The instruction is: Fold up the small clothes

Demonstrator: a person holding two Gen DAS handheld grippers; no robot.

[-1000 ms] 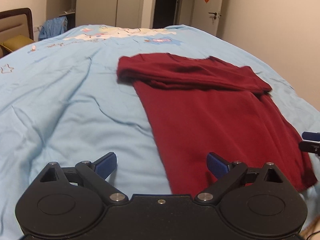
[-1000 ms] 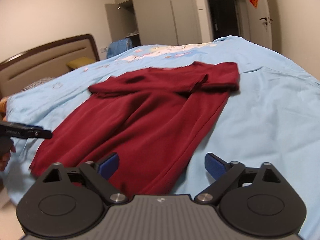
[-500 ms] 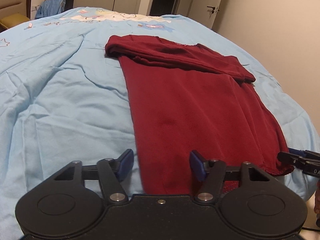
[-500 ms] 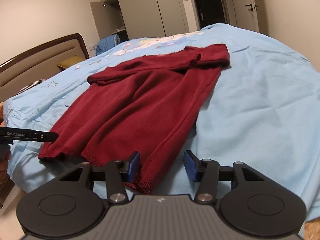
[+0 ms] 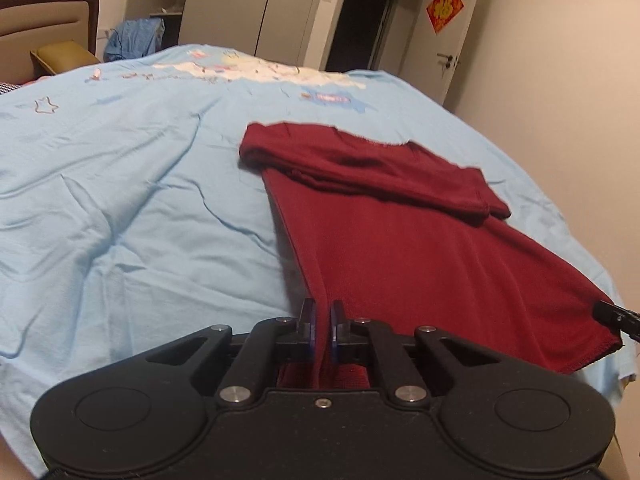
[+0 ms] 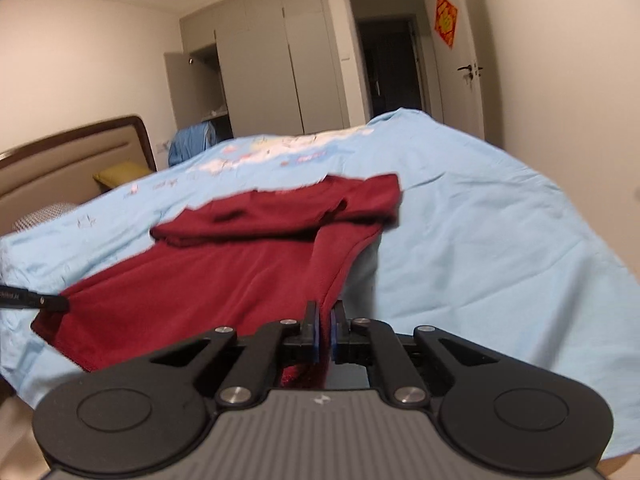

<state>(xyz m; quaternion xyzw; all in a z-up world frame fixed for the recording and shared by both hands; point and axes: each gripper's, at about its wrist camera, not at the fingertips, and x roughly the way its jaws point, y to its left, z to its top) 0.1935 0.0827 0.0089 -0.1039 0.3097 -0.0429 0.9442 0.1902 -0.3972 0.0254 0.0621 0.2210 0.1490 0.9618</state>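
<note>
Clearly both grippers, left (image 5: 321,316) and right (image 6: 324,317), pinch the shirt's (image 5: 420,248) hem corners at bottom centre, so uneven lifting could undo the folded sleeves (image 5: 360,164).

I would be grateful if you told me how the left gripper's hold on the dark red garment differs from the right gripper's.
The left gripper pinches the dark red garment at its left hem corner; the right gripper pinches the right corner. The right gripper's side looks lifted into a ridge; the left gripper's lies flatter. Both are shut on the hem.
</note>
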